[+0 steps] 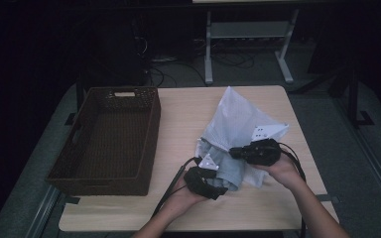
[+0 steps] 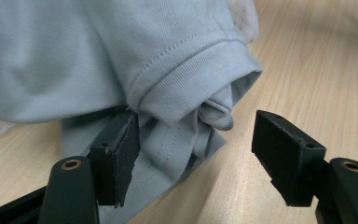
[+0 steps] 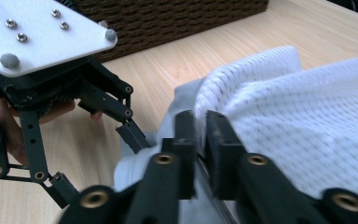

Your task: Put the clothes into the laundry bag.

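Wooden table (image 1: 178, 111) fills the high view, with a dark wicker basket (image 1: 110, 139) at nine o'clock from the pale blue shirt (image 1: 233, 166), which lies bunched near the table's front right under a white mesh garment (image 1: 238, 116). At the shirt's three o'clock, the right gripper (image 3: 200, 135) is almost clamped, cloth pinched between its jaws. At seven o'clock, the left gripper (image 2: 196, 154) stands released, jaws apart around the shirt's ribbed cuff (image 2: 205, 70).

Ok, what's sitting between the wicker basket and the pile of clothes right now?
Nothing: in the high view, bare tabletop separates the basket from the clothes. The right gripper view shows the same bare strip of wood in front of the basket.
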`<state>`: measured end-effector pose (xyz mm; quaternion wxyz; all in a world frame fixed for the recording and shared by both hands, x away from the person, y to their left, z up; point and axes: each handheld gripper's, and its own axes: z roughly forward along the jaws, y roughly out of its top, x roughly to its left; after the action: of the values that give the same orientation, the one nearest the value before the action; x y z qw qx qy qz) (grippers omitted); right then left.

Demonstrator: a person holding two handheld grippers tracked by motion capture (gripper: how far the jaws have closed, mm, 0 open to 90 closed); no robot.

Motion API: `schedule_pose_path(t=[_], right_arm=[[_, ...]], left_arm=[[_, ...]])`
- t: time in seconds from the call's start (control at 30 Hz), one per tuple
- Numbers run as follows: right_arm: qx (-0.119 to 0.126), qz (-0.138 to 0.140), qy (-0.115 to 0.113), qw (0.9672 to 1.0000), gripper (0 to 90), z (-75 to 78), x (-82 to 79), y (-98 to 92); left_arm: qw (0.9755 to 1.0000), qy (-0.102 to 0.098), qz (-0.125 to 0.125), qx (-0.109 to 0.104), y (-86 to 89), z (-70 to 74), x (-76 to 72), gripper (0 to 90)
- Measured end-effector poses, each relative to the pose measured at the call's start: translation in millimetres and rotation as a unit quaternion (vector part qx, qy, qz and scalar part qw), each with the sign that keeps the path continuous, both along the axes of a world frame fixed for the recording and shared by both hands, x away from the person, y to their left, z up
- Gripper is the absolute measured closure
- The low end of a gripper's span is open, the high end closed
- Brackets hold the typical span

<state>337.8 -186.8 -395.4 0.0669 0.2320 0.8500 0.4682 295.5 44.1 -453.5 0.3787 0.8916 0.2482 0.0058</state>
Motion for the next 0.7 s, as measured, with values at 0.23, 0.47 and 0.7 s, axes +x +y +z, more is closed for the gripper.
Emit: schedule_pose_path(t=[0.23,0.47,0.7], right_arm=[[-0.018,-0.022,0.000,0.9996,67.4,-1.2,-5.9,-18.9],[-0.037,-0.040,0.005,0.9985,61.9,-15.9,-5.2,-38.5],[-0.066,-0.034,0.017,0.9971,77.2,-30.0,0.2,-34.2]], left_arm=[[1.0000,-0.004,-0.004,0.003,-4.0,-2.6,-2.2,32.4],[0.9999,-0.010,0.008,0.002,-10.4,-5.3,-0.3,31.6],[0.9998,-0.010,0.017,0.010,-17.0,-11.1,3.7,31.7]])
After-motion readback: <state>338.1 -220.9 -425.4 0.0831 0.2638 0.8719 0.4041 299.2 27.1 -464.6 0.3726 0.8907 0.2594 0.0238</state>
